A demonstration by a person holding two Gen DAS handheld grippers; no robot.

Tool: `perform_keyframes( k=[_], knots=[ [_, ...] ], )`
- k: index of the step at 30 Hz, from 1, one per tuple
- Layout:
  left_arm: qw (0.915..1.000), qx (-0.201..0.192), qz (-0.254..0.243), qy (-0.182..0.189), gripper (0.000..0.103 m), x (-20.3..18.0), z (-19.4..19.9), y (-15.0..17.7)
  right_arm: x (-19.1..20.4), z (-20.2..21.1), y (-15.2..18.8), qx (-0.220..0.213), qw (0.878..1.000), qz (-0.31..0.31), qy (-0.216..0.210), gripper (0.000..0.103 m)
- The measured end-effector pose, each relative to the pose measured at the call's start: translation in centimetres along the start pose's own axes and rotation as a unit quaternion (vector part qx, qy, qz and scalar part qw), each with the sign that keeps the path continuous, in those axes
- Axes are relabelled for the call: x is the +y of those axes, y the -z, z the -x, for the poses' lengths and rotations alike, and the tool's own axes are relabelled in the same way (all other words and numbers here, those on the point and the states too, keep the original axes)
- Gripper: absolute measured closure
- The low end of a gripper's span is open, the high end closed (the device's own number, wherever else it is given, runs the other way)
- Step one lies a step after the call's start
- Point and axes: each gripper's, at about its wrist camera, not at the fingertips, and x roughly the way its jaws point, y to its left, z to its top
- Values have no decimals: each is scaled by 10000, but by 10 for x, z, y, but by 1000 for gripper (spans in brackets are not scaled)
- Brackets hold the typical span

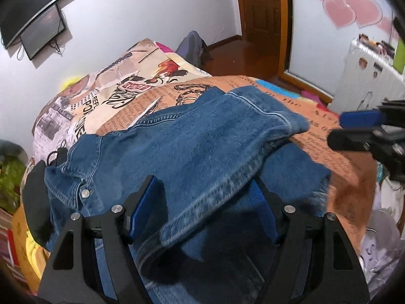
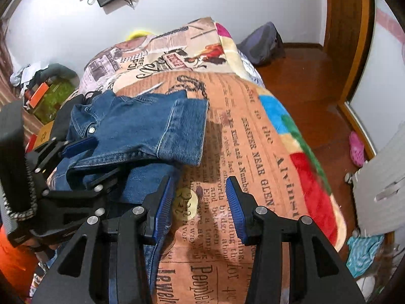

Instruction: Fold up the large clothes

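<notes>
Left wrist view: left gripper [image 1: 205,210] jaws wide, straddling folded sleeve of denim jacket [image 1: 192,152] at near edge of bed [image 1: 329,141], not pinching. Close on hem only.

Right wrist view: right gripper [image 2: 200,202] jaws part-open, empty, over blanket beside jacket; move left to denim edge, grip both layers.

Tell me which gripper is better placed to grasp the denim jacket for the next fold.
Probably the left gripper: its open jaws straddle the denim jacket. The right gripper is open over the bare blanket beside it.

Both wrist views look steeply down, close over the bed [image 1: 316,136]. The left sits right above the jacket [image 1: 202,152]; the right faces the blanket [image 2: 253,152] beside it. Both share jacket, blanket, far wall.
</notes>
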Motion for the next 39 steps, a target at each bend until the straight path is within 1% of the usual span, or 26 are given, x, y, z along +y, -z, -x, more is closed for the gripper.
perform_keyframes(
  k=[1,2,3,4,5,6,7,8,10,12,14,16,20,23,25,28,30,33,35,37,38,39],
  knots=[
    [10000,26,-15,-23,39,0,-5,-2,-1,-2,1,36,10000,-25,-16,63],
    [10000,74,-9,-47,44,0,-11,-4,-2,-4,1,58,10000,-46,-36,63],
    [10000,61,22,-76,46,1,-14,-6,-4,-3,2,72,9999,-55,-54,63],
    [9999,28,65,-95,53,3,-15,-7,-4,-5,2,95,9999,-56,-68,63],
    [9998,-5,139,-111,62,6,-14,-10,-4,-5,3,107,9999,-50,-79,63],
    [9997,-33,226,-108,68,10,-13,-12,-3,-6,3,116,9999,-30,-86,63],
    [9995,-56,315,-71,77,14,-11,-14,-1,-7,2,119,9999,-3,-80,63],
    [9989,-100,447,-19,81,20,-9,-17,-1,-7,3,116,9999,12,-74,63],
    [9973,-234,698,-69,87,34,2,-21,1,-6,2,106,9999,40,-66,63],
    [9948,-405,931,-99,89,49,15,-23,3,-6,0,76,9999,62,-94,63],
    [9908,-583,1210,-134,91,68,31,-23,6,-6,-2,41,9999,86,-120,63],
    [9852,-773,1522,-181,92,92,50,-19,10,-8,-4,19,9998,111,-151,63],
    [9755,-970,1926,-429,95,132,76,-3,21,-16,-6,47,9997,176,-187,63],
    [9670,-974,2271,-613,95,162,86,21,31,-22,-6,88,9994,252,-208,63],
    [9620,-897,2489,-681,95,178,87,39,37,-25,-6,120,9991,312,-244,63],
    [9538,-556,2819,-876,94,199,75,79,48,-29,-5,169,9987,419,-232,63],
    [9493,-220,2981,-974,90,208,60,104,55,-34,-2,231,9982,515,-221,63],
    [9426,279,3144,-1089,74,213,38,145,63,-41,4,322,9974,613,-194,63],
    [9374,439,3243,-1196,47,215,30,169,66,-44,6,342,9971,665,-107,63],
    [9333,491,3339,-1229,36,217,27,186,67,-44,7,322,9972,672,-84,63],
    [9317,543,3379,-1218,36,218,25,194,66,-44,7,330,9972,659,-79,63],
    [9293,634,3396,-1307,36,219,23,200,66,-44,7,335,9973,644,-65,62]
  ],
)
